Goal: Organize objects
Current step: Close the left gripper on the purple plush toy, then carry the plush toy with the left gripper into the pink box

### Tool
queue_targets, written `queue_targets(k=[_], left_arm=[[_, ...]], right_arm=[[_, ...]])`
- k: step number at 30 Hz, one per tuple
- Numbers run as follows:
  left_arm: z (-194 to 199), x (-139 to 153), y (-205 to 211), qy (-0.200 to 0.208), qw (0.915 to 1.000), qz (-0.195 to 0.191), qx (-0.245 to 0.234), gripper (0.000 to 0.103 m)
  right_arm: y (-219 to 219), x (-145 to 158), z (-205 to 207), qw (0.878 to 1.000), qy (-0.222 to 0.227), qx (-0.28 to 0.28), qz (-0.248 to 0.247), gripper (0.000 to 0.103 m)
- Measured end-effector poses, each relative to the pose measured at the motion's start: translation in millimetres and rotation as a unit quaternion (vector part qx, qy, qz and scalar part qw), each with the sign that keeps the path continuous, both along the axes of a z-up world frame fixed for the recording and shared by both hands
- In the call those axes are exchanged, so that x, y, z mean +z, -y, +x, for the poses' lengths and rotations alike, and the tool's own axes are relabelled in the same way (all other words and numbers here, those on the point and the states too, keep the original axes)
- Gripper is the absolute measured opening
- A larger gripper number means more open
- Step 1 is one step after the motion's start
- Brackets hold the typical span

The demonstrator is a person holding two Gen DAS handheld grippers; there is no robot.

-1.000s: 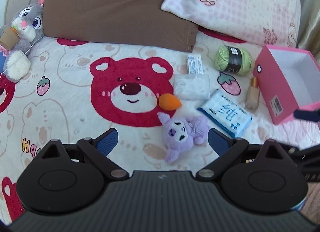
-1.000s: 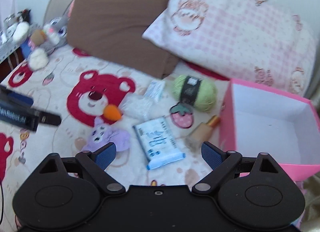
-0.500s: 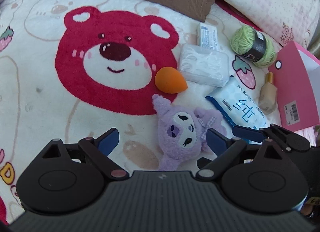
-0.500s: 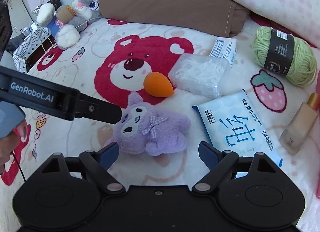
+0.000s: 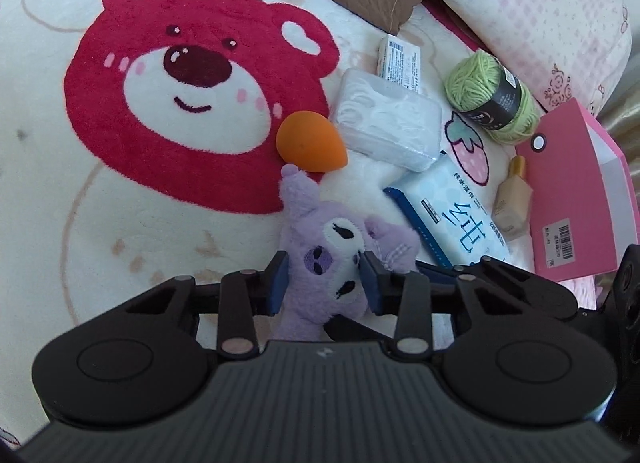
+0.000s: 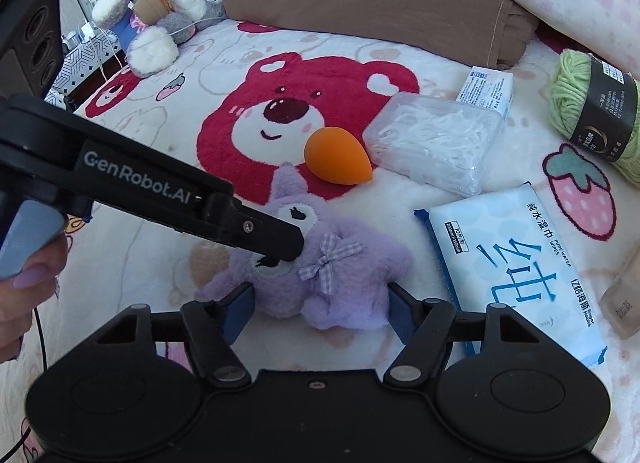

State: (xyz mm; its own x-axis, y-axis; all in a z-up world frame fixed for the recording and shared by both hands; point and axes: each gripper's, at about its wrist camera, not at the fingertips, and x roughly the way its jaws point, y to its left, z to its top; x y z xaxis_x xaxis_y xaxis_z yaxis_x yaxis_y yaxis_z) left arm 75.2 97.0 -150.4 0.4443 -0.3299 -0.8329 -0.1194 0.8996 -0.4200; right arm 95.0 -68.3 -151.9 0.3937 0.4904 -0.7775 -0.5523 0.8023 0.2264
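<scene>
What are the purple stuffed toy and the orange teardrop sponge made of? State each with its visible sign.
Purple stuffed toy: fuzzy plush fabric, seemingly soft-filled; its pile looks shaggy and its head dents between the left gripper pads.
Orange teardrop sponge: probably matte foam; smooth, with no shine.

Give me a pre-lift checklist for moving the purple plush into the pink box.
1. Left gripper shut on the purple plush, pads squeezing its head: ok.
2. Right gripper open, fingers either side of the plush body, not clamped: ok.
3. Orange sponge touching the plush's ear, may get dragged: not ok.
4. Wet wipes pack lies beside the plush, apart from the grip: ok.
5. Pink box opening free for the drop: cannot tell, only its side shows.
</scene>
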Motion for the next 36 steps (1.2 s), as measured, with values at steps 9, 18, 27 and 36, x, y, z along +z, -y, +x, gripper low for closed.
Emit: queue_targets(k=[9,18,27,36], left_arm=[[-8,-7,14,0.022,0.9994,0.021,-0.014,0.041],[-24,56,39,0.057,0.9961,-0.013,-0.066,0.040],[-10,152,133,0.119,0.9777,-0.025,-0.171,0.040],[47,180,251,0.110,0.9639,-0.061,-0.235,0.040]], right_arm=[[8,-5,-5,1.000,-0.003,-0.020,-0.002,0.066],[40,51,-28,0.999,0.029,-0.029,-0.015,0.066],[137,144,-47,0.991,0.097,-0.089,-0.019,0.067],[238,195,-21,0.981,0.099,-0.144,-0.090,0.067]])
